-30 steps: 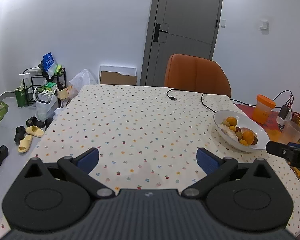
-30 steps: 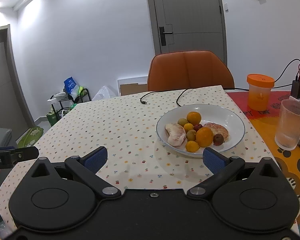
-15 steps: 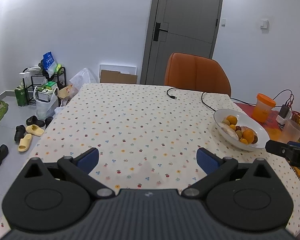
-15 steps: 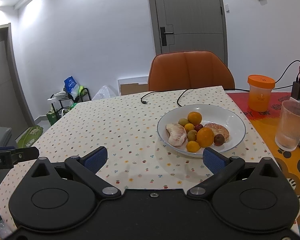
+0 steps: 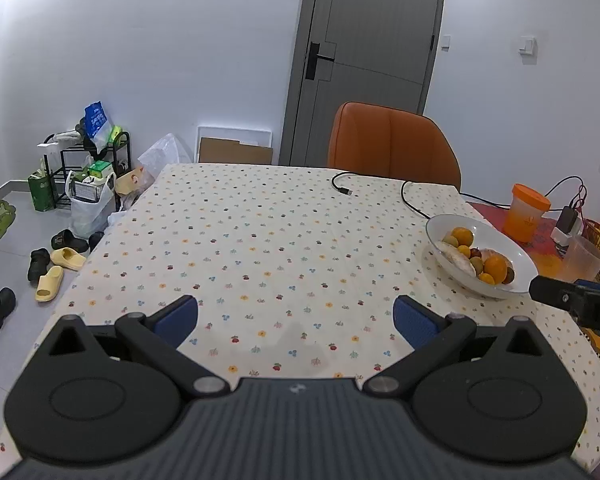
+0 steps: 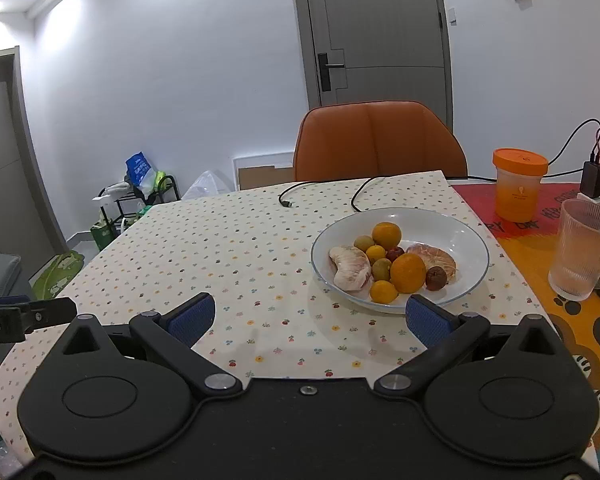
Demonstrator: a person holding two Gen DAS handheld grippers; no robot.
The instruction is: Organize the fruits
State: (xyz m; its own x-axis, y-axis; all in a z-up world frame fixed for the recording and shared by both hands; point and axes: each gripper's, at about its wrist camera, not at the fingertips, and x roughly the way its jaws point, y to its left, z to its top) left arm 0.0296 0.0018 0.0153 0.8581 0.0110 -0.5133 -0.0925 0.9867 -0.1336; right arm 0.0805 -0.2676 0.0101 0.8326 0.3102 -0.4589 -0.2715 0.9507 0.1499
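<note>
Right gripper [image 6: 310, 320]: blue pads spread wide, nothing between them, held low over the front edge of the table [image 6: 236, 248]. Its right pad sits just in front of the bowl's near rim; whether it touches, can't tell.

Left gripper [image 5: 296, 318]: also spread wide & empty, over bare tablecloth, well apart from the bowl, which lies off to its right.

Bowl [image 6: 456, 232]: white, shallow, on the right part of the flowered cloth. All fruit in view lies inside it, none loose on the cloth. That fits fruit already gathered, or a pile waiting to be sorted; can't say which.

Fruit, clustered mid-bowl & touching:
- big orange [image 6: 407, 273], 2nd orange [image 6: 386, 235] behind it
- 2 small yellow-orange citrus, e.g. front one [image 6: 383, 292]
- 2 green-brown kiwis [image 6: 381, 269]
- dark red-brown small fruit [image 6: 436, 278]
- 2 peeled pomelo pieces: left [image 6: 350, 267], right [image 6: 434, 256]

Handling, as a guess: oranges firm, round, likely to roll, so pinch across the widest part. Small fruit light, may squirt out of the pads, so centre it. Pomelo soft & membrane-thin, likely tears, so take it gently across the thick middle. Bowl looks ceramic, breakable; smooth rim may slip.

Beyond: glass [image 6: 582, 252] & orange jar [image 6: 518, 188] to the right, cable [image 6: 320, 190] and chair [image 6: 380, 140] behind.
</note>
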